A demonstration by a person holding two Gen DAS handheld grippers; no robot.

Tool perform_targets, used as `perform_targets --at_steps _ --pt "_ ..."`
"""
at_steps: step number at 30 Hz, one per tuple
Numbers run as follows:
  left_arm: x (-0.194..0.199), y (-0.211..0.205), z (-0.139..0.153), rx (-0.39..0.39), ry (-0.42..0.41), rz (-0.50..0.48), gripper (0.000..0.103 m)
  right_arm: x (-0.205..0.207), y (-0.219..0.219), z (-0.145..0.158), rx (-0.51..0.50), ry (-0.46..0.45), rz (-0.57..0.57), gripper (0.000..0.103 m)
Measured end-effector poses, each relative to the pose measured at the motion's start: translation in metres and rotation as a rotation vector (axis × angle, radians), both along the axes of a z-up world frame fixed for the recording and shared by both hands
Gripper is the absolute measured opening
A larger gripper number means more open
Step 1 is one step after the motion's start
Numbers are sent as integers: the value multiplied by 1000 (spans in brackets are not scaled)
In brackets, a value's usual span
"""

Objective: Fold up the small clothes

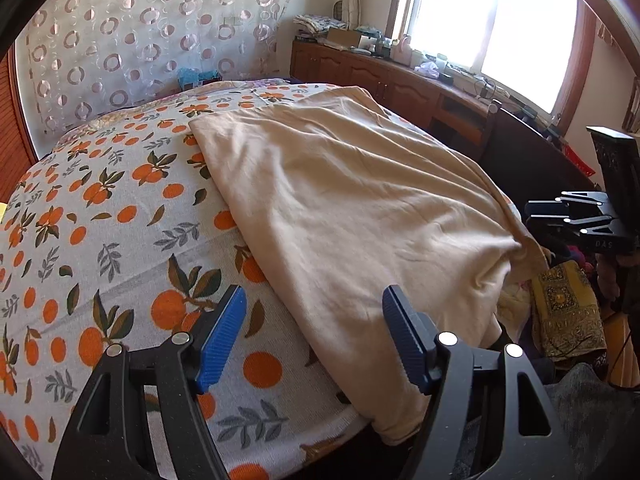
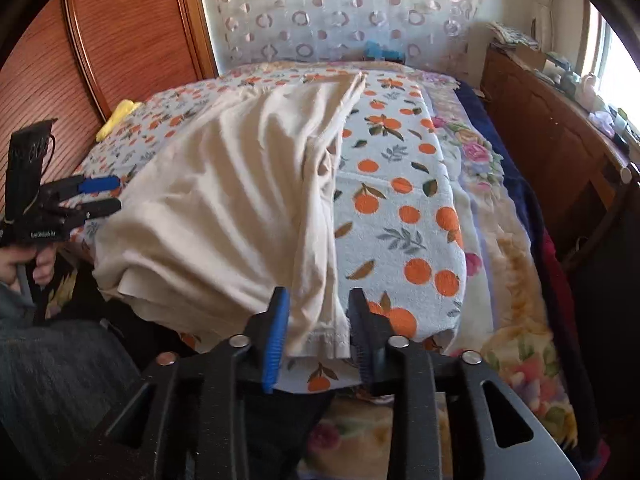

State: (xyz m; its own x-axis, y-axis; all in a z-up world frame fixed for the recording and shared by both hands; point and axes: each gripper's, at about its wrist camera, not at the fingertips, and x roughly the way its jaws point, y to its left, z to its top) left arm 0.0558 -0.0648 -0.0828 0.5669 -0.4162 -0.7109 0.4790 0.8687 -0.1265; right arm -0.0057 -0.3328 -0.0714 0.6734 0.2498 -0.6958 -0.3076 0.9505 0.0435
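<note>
Cream cotton-looking garment (image 1: 344, 216) is spread over the orange-print sheet (image 1: 100, 216) on the bed, and that sheet is my landmark for everything here. The garment covers the window-side half of the sheet, wrinkled, with its near edge spilling just past the sheet's front edge. The left gripper (image 1: 314, 320) hangs above the front part of the sheet, jaws spread wide with nothing between them; one blue pad (image 1: 222, 338) sits over bare sheet and the other over the garment's near edge. The right gripper (image 2: 318, 328) is at the sheet's front edge too, on the garment's other side, with a bunched corner of the cloth sitting between its pads. There's still a gap to the cloth on one side, so I can't tell if it's actually pinching or just straddling it. Beyond the far end of the sheet there's a sheer curtain with circles (image 1: 132, 36), and off the sheet's window side a wooden cabinet (image 1: 360, 76) with clutter on top. A floral blanket (image 2: 516, 264) lies under the sheet.
</note>
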Motion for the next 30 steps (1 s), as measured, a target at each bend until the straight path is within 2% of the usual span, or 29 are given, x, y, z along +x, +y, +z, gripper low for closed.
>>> perform_targets --at_steps 2,6,11,15,21,26,30 --pt "-4 1 1 7 -1 3 72 -6 6 -2 13 -19 4 43" --pt "-5 6 0 7 3 14 72 -13 15 -10 5 -26 13 43" --pt "-8 7 -2 8 11 18 72 -9 16 -19 -55 -8 -21 43" --pt "-12 9 -1 8 7 18 72 -9 11 -21 -37 -4 -34 43" --pt "-9 18 -2 -1 14 43 72 -24 44 -6 50 -54 115 43" --pt "-9 28 1 -11 6 61 72 -28 95 -13 33 -38 261 43" --pt "-8 35 1 -21 7 72 72 -24 116 -25 -20 -24 293 43"
